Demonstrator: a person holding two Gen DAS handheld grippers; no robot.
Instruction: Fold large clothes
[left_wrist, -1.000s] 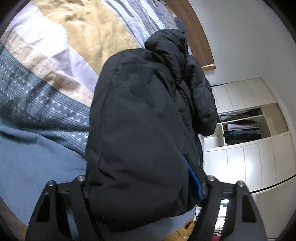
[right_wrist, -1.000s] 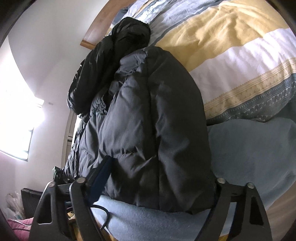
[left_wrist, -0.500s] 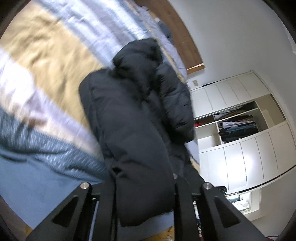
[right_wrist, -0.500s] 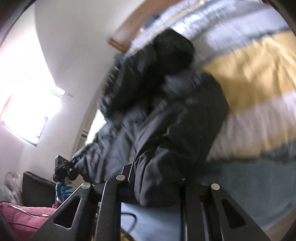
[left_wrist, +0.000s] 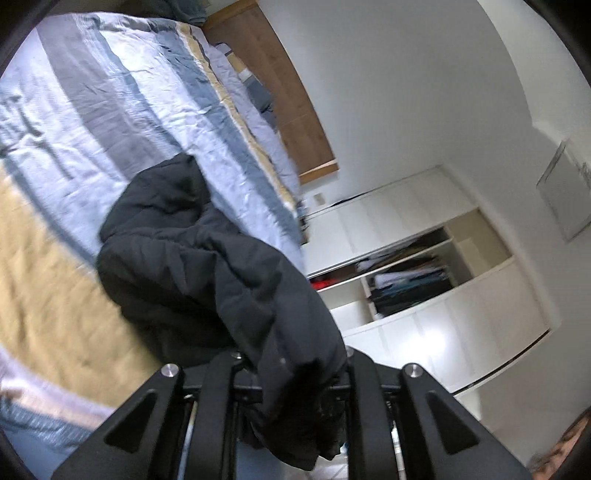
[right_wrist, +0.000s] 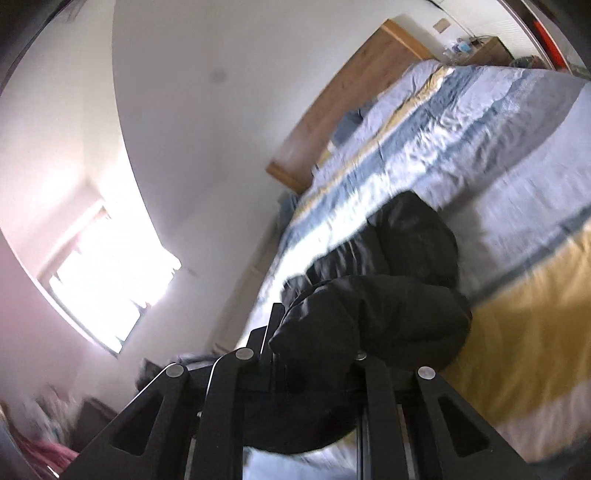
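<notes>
A black puffer jacket (left_wrist: 192, 258) lies on a striped bedspread (left_wrist: 122, 110), its hood toward the headboard. My left gripper (left_wrist: 291, 373) is shut on the jacket's lower hem, which is lifted off the bed and bunched between the fingers. In the right wrist view the same jacket (right_wrist: 388, 314) is folded up toward the hood. My right gripper (right_wrist: 314, 365) is shut on the other hem corner, with black fabric filling the space between the fingers.
A wooden headboard (left_wrist: 280, 85) stands at the far end of the bed. White cupboards with open shelves of clothes (left_wrist: 406, 284) line the wall beside the bed. A bright window (right_wrist: 110, 273) is on the opposite wall. Yellow and blue bedspread stripes (right_wrist: 524, 332) lie beside the jacket.
Both grippers have closed on the jacket's lower hem and lifted it up and forward toward the hood. The jacket has gone from lying flat to being partly doubled over.
</notes>
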